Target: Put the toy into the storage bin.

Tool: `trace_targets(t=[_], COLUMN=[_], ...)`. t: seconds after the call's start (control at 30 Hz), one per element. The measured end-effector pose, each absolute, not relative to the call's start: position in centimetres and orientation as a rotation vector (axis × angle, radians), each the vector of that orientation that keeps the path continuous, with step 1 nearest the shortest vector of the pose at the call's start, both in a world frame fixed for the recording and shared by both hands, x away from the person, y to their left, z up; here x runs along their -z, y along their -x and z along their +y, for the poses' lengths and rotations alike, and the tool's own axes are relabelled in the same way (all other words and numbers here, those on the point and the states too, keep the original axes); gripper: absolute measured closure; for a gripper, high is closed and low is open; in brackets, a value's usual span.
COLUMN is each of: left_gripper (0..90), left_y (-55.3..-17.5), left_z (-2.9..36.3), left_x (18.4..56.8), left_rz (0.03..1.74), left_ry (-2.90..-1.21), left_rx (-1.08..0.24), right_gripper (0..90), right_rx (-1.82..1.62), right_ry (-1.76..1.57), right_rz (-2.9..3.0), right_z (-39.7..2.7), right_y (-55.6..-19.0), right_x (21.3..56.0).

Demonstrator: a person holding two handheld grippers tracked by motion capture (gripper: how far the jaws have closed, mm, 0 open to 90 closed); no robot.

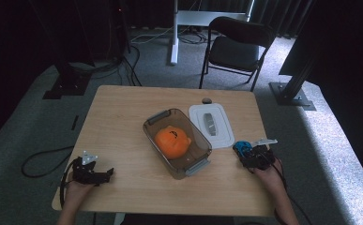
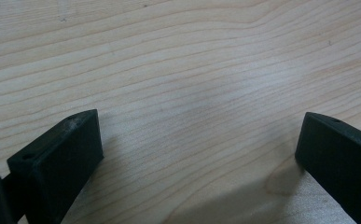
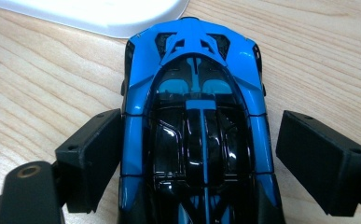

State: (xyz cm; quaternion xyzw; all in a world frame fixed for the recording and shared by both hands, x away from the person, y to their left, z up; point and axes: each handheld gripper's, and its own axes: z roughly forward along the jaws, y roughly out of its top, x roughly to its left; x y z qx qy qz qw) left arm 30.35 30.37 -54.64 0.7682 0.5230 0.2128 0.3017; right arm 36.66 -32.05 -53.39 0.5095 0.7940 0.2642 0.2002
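The blue toy car [image 3: 197, 140], judged light, rigid and glossy-slick, is straddled by the wide-open right gripper [image 3: 197, 154], not yet clamped; flat flanks amidships are recommended

The near left part of the table [image 1: 123, 140] is bare wood, so a hand can slide there. The brown bin [image 1: 177, 142] sits in the middle like a wall. Just beside it lies the white lid [image 1: 212, 125]. The blue toy car [image 1: 241, 148] seems to almost touch the lid's corner, leaving little room.
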Motion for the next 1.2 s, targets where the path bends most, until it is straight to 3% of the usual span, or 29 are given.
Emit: trace_targets(t=[1.2], left_gripper=[1.1], left_y=[-30.09], left_z=[30.42], left_x=[54.63], left_rz=[1.390], left_ry=[-2.038], left_rx=[-0.564], right_gripper=[21.9], right_rx=[-0.759], right_ry=[-1.496], right_rz=[2.228], right_z=[-32.24], right_y=[-36.62], right_x=[53.47])
